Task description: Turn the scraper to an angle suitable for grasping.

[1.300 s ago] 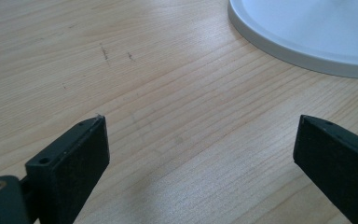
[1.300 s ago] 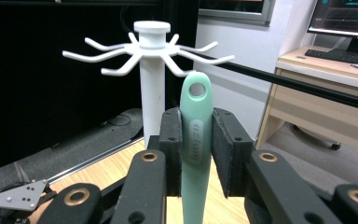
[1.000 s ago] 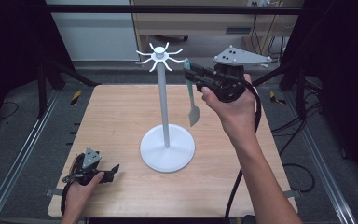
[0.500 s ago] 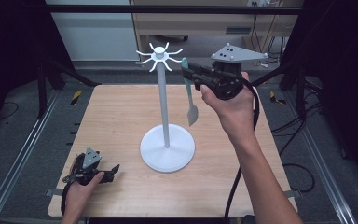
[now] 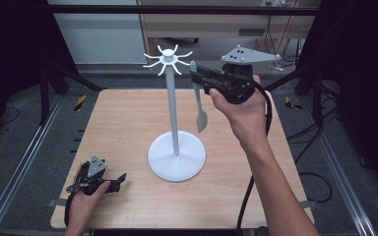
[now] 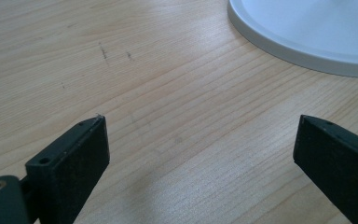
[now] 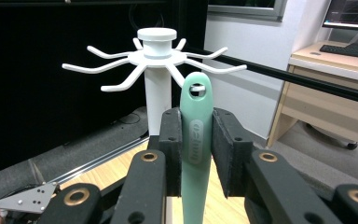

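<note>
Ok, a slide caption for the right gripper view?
Right tool shut on a green spatula, its hanging hole at a hook of the white rack.

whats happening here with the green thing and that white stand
A person's right gripper is shut on the handle of a green spatula, holding it up by the hooks of the white stand, with its hanging hole at a hook tip. The left gripper rests open on the table, holding nothing.
</note>
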A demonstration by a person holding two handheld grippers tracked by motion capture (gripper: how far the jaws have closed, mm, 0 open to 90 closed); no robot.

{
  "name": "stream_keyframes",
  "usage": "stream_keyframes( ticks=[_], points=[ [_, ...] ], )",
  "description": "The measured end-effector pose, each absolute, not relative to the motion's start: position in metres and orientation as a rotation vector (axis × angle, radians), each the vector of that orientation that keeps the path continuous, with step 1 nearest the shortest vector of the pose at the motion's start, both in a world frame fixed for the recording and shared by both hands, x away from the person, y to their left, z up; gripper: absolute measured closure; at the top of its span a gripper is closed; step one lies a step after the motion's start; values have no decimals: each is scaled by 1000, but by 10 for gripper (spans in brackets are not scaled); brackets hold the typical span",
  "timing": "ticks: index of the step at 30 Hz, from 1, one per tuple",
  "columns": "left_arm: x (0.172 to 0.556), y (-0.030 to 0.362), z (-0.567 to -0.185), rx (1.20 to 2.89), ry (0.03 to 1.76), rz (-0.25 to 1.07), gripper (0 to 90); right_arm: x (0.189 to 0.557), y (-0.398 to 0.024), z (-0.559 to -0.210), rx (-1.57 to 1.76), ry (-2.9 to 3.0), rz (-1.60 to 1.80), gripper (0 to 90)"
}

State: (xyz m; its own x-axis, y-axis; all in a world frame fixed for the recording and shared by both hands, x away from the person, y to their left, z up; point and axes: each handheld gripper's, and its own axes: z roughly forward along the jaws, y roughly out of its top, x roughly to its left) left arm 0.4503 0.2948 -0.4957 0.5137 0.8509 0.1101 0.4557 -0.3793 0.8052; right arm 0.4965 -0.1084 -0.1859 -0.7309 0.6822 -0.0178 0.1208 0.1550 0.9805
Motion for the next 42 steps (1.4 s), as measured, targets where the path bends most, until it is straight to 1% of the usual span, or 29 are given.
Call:
stream_keyframes(
  ticks=[19,28,37,42],
  points=[
    [450,295,-496,2013,1068,682,30,500,-104,-189,766,1989,1639,738],
    [451,295,-496,2014,1068,683,30,497,-113,-190,778,1949,1655,656],
    [451,295,-496,2015,1069,683,30,489,-123,-192,781,1936,1625,636],
    [451,295,-496,2018,1068,684,30,489,-131,-204,813,1943,1575,619]
  ],
)
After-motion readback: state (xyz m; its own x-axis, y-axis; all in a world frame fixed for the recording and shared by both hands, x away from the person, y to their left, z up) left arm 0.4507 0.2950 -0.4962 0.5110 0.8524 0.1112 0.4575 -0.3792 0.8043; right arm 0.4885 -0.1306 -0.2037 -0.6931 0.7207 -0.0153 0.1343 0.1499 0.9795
